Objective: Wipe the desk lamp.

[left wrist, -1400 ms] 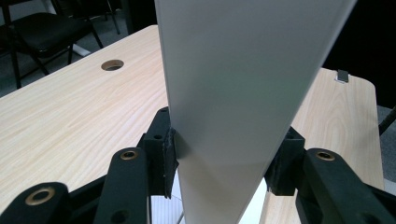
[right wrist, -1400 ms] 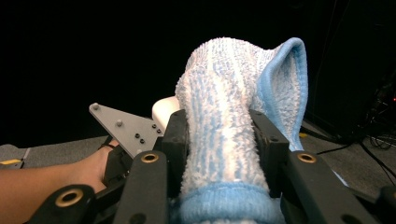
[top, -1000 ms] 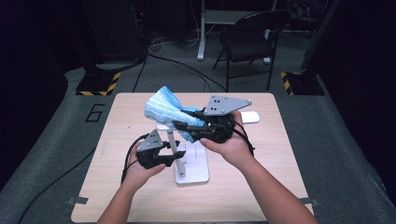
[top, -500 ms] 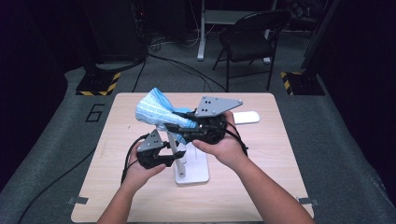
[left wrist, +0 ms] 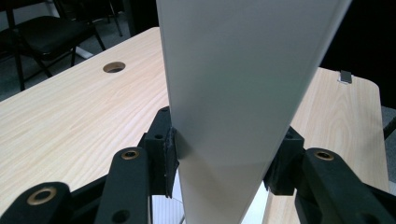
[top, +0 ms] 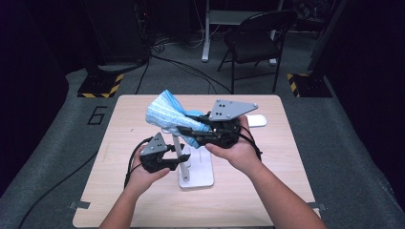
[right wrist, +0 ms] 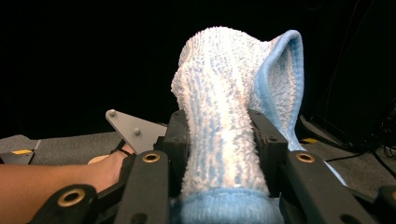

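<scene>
A light wooden table stands on grey carpet in a dark room. Taking the white stand near the table's middle as the landmark: a folding chair sits well beyond it on the far floor, two yellow-and-black striped bases flank the table's far corners, a "6" is marked on the carpet to the far left, and a small white oval object lies on the table to the stand's far right.

The left gripper is clamped on the stand's flat white upright, one pad against each side. The right gripper, held above the stand, pinches a fluffy blue and white sock, which sits over the stand's top and spreads up to its far left; in the right gripper view the sock bulges between both pads.

Compared with a second ago, the sock sits further left and the right hand has turned slightly. The right jaws have just been closing a little on the sock. The left gripper has kept its place.
</scene>
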{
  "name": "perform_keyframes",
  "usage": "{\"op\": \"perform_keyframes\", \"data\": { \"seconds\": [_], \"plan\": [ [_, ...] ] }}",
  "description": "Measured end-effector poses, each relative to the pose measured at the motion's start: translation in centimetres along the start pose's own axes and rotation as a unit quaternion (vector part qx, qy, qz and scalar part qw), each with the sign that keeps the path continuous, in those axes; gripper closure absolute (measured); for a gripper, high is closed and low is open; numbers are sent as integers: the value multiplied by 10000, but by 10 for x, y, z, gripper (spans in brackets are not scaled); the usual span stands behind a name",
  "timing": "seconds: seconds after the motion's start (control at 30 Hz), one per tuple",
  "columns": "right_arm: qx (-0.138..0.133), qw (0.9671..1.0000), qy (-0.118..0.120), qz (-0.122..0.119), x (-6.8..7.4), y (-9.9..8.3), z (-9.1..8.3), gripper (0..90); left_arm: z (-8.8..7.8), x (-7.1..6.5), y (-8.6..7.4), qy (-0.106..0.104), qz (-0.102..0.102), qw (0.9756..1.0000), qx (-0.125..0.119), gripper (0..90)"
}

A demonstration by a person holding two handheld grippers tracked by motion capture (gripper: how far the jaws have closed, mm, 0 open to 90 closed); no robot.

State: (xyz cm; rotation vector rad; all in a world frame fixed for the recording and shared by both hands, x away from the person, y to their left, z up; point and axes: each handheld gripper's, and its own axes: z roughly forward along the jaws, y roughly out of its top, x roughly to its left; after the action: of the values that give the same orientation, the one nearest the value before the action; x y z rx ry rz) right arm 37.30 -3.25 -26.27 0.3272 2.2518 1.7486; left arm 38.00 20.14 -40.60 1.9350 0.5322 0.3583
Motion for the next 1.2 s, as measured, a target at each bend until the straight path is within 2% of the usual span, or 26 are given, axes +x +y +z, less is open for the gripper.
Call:
{"op": "perform_keyframes", "data": {
  "seconds": [0.1,0.27,0.67,1.2],
  "plan": [
    [-13,9999,-33,135,-5,-3,-8,642,-1,1,0,-24,-3,10000,38,536],
    [-41,9998,-99,189,-11,-8,-19,641,0,1,-1,-55,-16,10000,-10,536],
    [-17,9992,-315,247,-20,-18,-45,635,0,1,-2,-76,-55,9999,-90,534],
    [76,9972,-654,343,-34,-33,-85,632,0,3,-2,-120,-24,9999,-23,533]
  ]
}}
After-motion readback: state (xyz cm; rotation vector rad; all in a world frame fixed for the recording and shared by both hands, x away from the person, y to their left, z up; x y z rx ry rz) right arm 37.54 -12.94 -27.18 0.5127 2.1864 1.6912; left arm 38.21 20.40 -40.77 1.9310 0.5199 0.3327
